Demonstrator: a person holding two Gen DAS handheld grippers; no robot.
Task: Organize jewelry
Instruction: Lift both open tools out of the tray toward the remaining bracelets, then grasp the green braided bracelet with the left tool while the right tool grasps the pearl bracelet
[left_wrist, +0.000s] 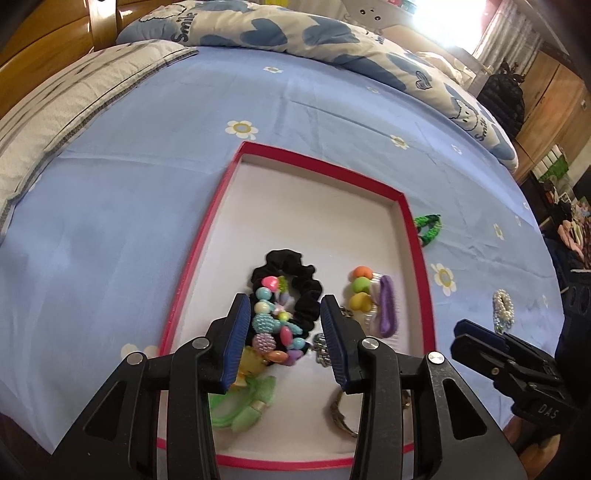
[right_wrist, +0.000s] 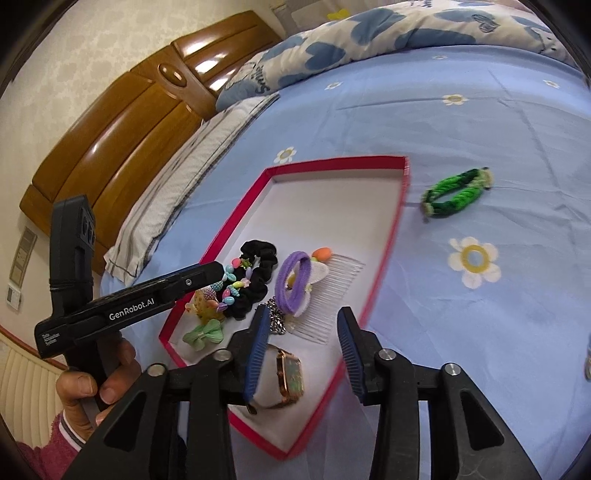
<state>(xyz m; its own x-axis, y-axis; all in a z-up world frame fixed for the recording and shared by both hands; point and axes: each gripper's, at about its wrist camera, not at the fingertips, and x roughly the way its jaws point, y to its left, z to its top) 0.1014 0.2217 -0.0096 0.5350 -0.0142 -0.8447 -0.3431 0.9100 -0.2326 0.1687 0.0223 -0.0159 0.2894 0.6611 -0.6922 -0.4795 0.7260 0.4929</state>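
Hovering over the red tray (left_wrist: 207, 236), my left gripper (left_wrist: 284, 343) gapes around nothing; below it lie a beaded bracelet (left_wrist: 275, 332) and black scrunchie (left_wrist: 295, 288). My right gripper (right_wrist: 301, 350), also parted, hangs above the watch (right_wrist: 290, 376).

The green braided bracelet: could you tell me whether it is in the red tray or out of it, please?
Out. The green braided bracelet lies on the blue sheet, beyond the red tray.

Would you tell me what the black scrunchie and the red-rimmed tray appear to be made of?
The black scrunchie looks like soft matte fabric, gathered into ruffles. The red-rimmed tray seems to be cardboard, given its thin, sharply folded walls and flat white lining.
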